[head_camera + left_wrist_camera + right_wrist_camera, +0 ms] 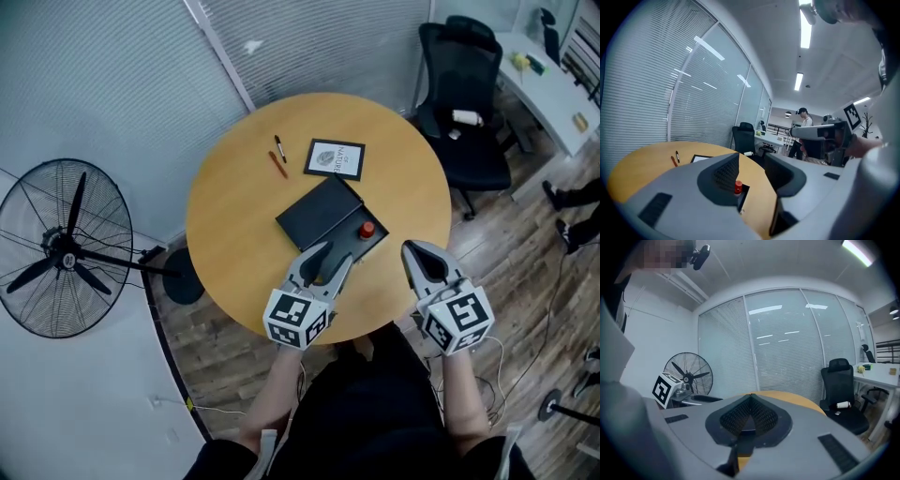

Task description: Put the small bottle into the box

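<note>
The small bottle (367,229) with a red cap stands inside the open part of the black box (319,212) near the middle of the round wooden table (234,216). My left gripper (335,253) hovers just in front of the box, over the table's near edge. Its jaws are open with nothing between them. In the left gripper view the red cap of the small bottle (738,187) shows past the left gripper (751,161). My right gripper (410,247) hangs off the table's near right edge, with its jaws shut and empty. The right gripper view shows the right gripper (751,397) with its tips meeting.
A black pen (279,148), a red pen (277,165) and a framed card (335,158) lie beyond the box. A standing fan (66,248) is on the floor at left. A black office chair (464,94) and a desk (553,75) are at the far right.
</note>
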Demonstrator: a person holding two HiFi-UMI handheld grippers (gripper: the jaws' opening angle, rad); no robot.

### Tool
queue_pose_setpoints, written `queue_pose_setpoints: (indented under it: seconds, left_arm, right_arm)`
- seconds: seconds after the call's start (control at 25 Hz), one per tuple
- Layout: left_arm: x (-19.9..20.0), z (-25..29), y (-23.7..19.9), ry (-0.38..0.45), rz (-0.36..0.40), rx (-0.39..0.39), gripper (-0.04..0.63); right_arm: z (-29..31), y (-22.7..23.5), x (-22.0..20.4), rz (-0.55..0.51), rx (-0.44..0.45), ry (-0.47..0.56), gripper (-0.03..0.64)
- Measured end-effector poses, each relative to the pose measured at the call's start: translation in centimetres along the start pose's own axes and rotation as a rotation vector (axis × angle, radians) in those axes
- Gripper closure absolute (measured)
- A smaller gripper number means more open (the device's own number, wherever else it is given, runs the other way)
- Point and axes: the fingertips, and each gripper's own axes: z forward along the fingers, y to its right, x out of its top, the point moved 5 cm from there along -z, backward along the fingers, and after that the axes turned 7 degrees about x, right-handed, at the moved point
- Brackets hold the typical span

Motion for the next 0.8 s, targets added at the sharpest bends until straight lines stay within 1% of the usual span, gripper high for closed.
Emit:
queue_pose_setpoints:
  seconds: [0.16, 0.28, 0.44, 0.56, 0.8]
  left_arm:
    - [1.2, -1.4, 0.4, 0.032, 0.005, -0.019, 0.459]
    - [1.7, -2.3, 0.8, 0.048, -0.007, -0.035, 0.479]
    - [1.7, -3.2, 0.8, 0.056, 0.001, -0.033, 0.542]
    - [1.7, -3.7, 0.7, 0.059, 0.007, -0.029, 0.575]
    - [1.8, -4.3, 0.5, 0.066, 0.015, -0.017, 0.597]
  right_arm:
    - [-0.7, -0.9, 0.1, 0.011, -0.012, 0.023, 0.607]
    - [-1.1, -1.6, -0.2, 0.019, -0.015, 0.030, 0.607]
    - [-1.1, -2.6, -0.8, 0.029, -0.004, 0.030, 0.607]
    - [-1.2, -3.1, -0.8, 0.026, 0.002, 0.032, 0.607]
    - [-1.3, -3.5, -1.0, 0.023, 0.001, 0.025, 0.607]
